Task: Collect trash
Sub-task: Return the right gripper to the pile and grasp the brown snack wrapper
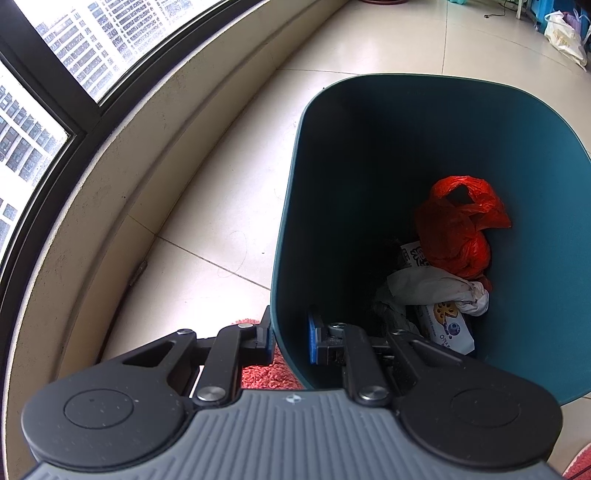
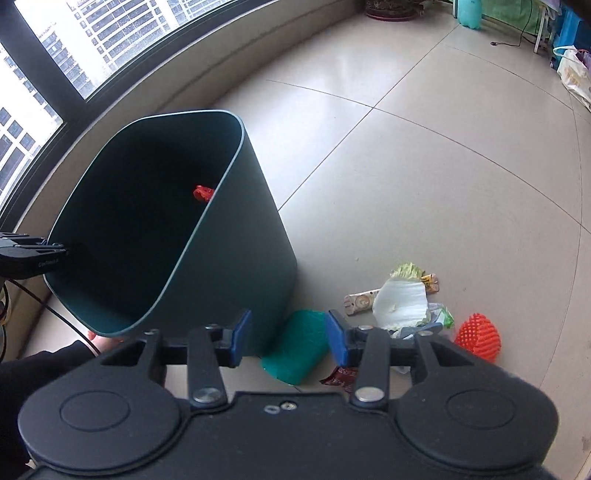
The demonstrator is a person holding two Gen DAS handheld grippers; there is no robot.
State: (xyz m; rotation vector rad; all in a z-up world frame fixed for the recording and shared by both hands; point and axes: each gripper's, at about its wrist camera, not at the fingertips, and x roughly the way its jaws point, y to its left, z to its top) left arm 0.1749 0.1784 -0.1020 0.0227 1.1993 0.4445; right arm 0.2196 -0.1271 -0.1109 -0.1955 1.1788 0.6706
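Note:
My left gripper [image 1: 290, 336] is shut on the near rim of the dark teal bin [image 1: 406, 155], one finger outside the wall and one inside. The bin leans toward me. At its bottom lie a red plastic bag [image 1: 458, 229], crumpled tissue [image 1: 432, 286] and a wipes packet [image 1: 447, 325]. In the right wrist view my right gripper [image 2: 288, 338] stands open above a green mesh piece [image 2: 295, 350] lying on the floor against the bin [image 2: 240, 258]. To its right lie a cabbage leaf [image 2: 400, 299], a pale wrapper [image 2: 360, 302], an orange foam net [image 2: 478, 338] and a red wrapper [image 2: 341, 378].
A curved window ledge [image 1: 122, 155] runs behind the bin on the left. A pink rug [image 1: 266, 373] lies under the left gripper. A white bag [image 2: 572, 77], a cable and a plant pot [image 2: 391, 11] sit far off. A dark sleeve [image 2: 55, 354] is at the lower left.

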